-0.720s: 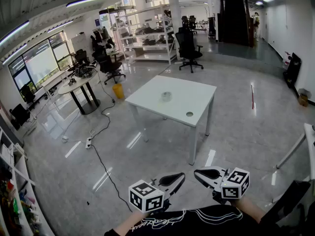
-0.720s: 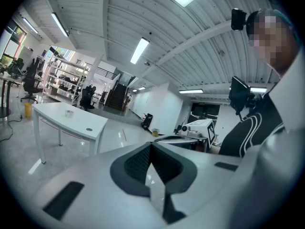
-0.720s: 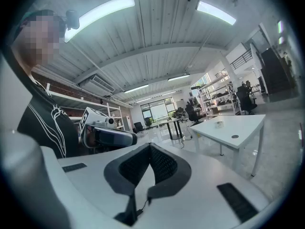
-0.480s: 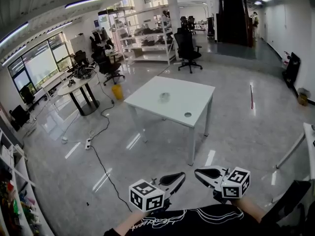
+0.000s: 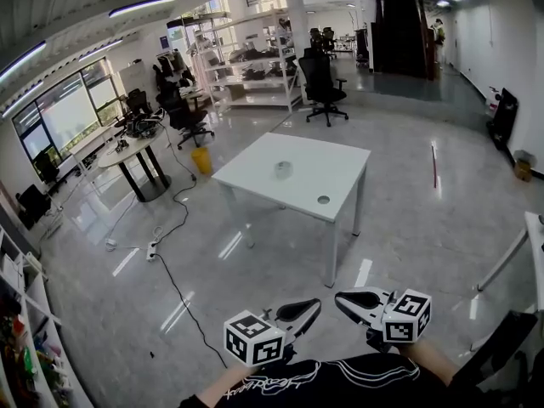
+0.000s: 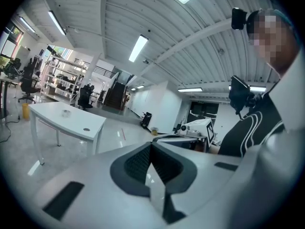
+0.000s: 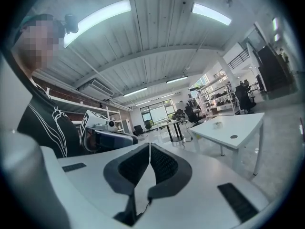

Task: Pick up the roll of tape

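Note:
A small pale roll of tape (image 5: 283,169) lies near the middle of a white table (image 5: 340,161), far ahead of me across the shiny floor. It shows tiny in the left gripper view as the tape (image 6: 66,111) and in the right gripper view as the tape (image 7: 217,124). My left gripper (image 5: 316,303) and right gripper (image 5: 337,296) are held close to my body at the bottom of the head view, tips pointing toward each other. Both are shut with nothing between the jaws. Each gripper view shows its gripper's tips: the left (image 6: 151,144), the right (image 7: 149,146).
A round hole (image 5: 323,200) sits near the table's front right corner. A black cable (image 5: 174,286) runs over the floor at the left. A round dark table (image 5: 127,147), office chairs (image 5: 325,87) and shelving (image 5: 255,62) stand beyond. A white table edge (image 5: 534,240) is at the right.
The view has crept slightly closer to the white table. Both grippers stay shut in the same place before my body.

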Tool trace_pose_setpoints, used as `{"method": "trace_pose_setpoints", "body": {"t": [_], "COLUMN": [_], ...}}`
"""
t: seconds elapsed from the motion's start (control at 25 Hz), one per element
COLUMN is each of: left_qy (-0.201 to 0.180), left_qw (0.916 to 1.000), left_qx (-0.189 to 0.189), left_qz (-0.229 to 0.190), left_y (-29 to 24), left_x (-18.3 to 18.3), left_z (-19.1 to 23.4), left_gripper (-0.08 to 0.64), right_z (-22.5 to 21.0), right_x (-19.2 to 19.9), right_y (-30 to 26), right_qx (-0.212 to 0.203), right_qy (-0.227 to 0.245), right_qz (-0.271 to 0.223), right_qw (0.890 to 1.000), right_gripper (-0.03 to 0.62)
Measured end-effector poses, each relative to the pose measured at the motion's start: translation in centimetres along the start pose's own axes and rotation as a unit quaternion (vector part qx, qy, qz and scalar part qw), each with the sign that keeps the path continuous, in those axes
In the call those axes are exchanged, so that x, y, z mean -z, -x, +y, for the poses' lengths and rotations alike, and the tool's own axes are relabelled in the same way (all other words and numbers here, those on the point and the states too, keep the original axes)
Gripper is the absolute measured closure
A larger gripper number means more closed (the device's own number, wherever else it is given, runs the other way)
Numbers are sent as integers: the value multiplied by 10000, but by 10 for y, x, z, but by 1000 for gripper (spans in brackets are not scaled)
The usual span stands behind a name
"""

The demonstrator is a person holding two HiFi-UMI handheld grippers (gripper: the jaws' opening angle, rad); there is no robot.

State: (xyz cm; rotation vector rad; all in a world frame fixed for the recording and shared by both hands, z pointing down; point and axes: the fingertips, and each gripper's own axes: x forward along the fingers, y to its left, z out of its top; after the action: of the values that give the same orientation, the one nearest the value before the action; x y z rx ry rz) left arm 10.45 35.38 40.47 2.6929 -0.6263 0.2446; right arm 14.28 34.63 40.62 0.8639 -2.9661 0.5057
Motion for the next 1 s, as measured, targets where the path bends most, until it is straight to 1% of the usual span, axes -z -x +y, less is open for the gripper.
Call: {"method": "trace_pose_setpoints", "body": {"t": [0.12, 0.24, 0.52, 0.64, 0.8, 1.0], "left_qy": [87, 158, 352, 425, 505, 641], "left_qw": [9999, 9998, 9992, 9990, 9986, 9978], "left_qx": [-74, -136, -177, -148, -72, -102], "left_qz": [-5, -21, 33, 70, 126, 128], "left_y": [3, 3, -11, -23, -45, -65], "left_x": [1, -1, 0, -5, -23, -58], "left_z": [10, 27, 87, 126, 189, 297], "left_gripper": [557, 557, 557, 557, 557, 557], "right_z": [0, -7, -51, -81, -136, -210], "right_x": [2, 6, 14, 16, 2, -27], "right_y": [-9, -23, -66, -93, -135, -210], "right_qx": [-159, -242, -253, -214, -114, -1], "right_qy": [-109, -113, -227, -270, -422, -498], "right_qz": [33, 167, 387, 486, 514, 574], "right_qw": [9998, 9995, 9987, 9982, 9977, 9971], "right_gripper": [578, 578, 578, 578, 578, 578]}}
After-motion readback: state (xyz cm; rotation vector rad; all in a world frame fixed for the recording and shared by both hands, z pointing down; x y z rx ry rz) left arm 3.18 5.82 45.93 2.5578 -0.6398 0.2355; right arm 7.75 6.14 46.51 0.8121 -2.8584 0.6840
